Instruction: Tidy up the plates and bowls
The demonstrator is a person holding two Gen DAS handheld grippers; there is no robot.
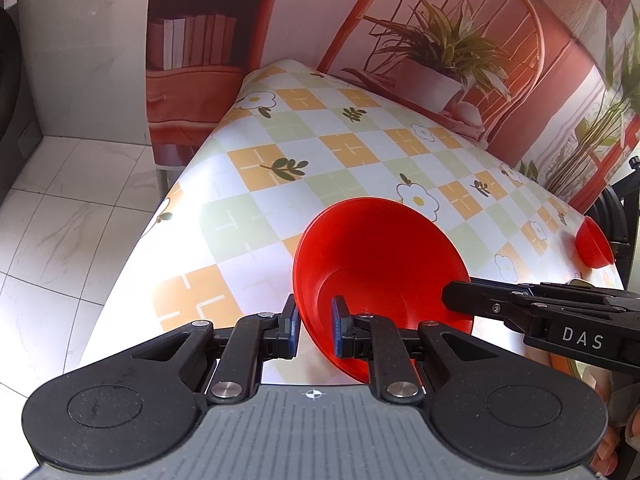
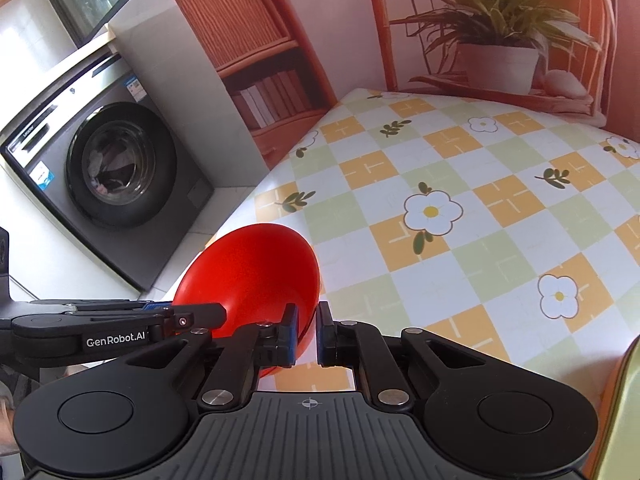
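Bright daylight floods both fisheye views, blowing out the tablecloth (image 1: 132, 248) toward eight o'clock. Edges bow strongly, corners vignette black; focus stays sharp throughout.

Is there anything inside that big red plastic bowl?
The big red plastic bowl looks empty. The left gripper's inner finger reaches inside; the right gripper hides a strip of rim.

Left wrist view: mounted just behind the left gripper (image 1: 316, 330), looking forward along its fingers, down and across the checked tablecloth (image 1: 320, 148) toward the painted backdrop (image 1: 420, 40). Very near a red bowl (image 1: 380, 264). Right wrist view: same mounting behind the right gripper (image 2: 306, 334), facing the same table corner, angled more left, taking in a washing machine (image 2: 104, 176). Shared: bowl, tablecloth, backdrop, and each other's gripper entering from the side.
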